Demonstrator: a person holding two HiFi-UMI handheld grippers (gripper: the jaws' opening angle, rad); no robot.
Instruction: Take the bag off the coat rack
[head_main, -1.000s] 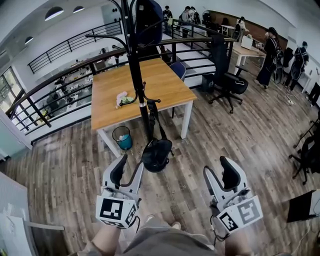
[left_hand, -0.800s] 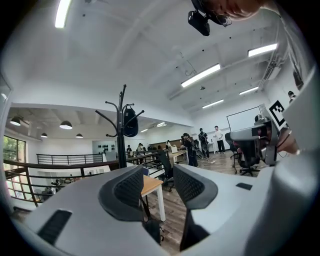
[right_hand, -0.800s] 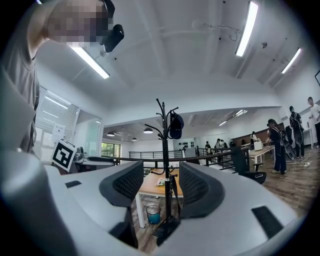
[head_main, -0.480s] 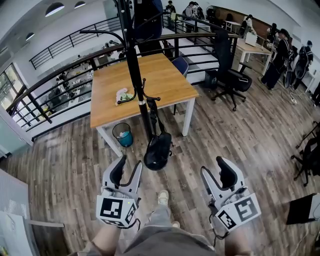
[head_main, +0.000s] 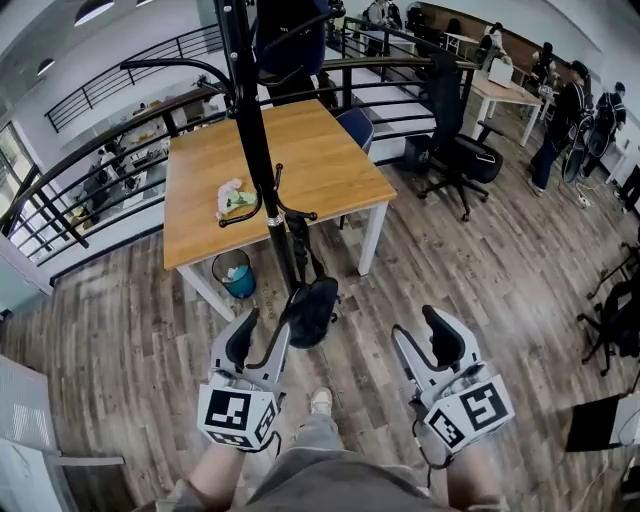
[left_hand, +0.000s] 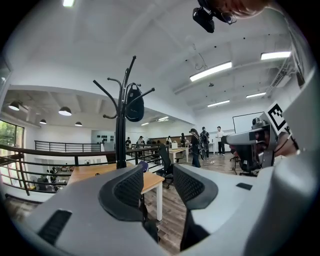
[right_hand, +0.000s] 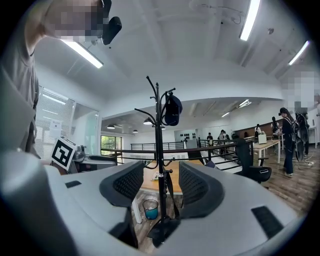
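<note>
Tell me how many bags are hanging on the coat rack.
2. One dark bag hangs from an upper hook of the coat rack; a black bag hangs low on its strap, near the rack's base. Others may be hidden behind it.

The left gripper (left_hand: 159, 184) held its jaws apart, nothing between them; at eleven o'clock stood the coat rack (left_hand: 120, 135), a dark bag (left_hand: 134, 104) hanging near its top; the right gripper (left_hand: 257, 142) showed at three o'clock.

Black bag (head_main: 311, 312), hanging low, on coat rack (head_main: 252, 130)
</note>
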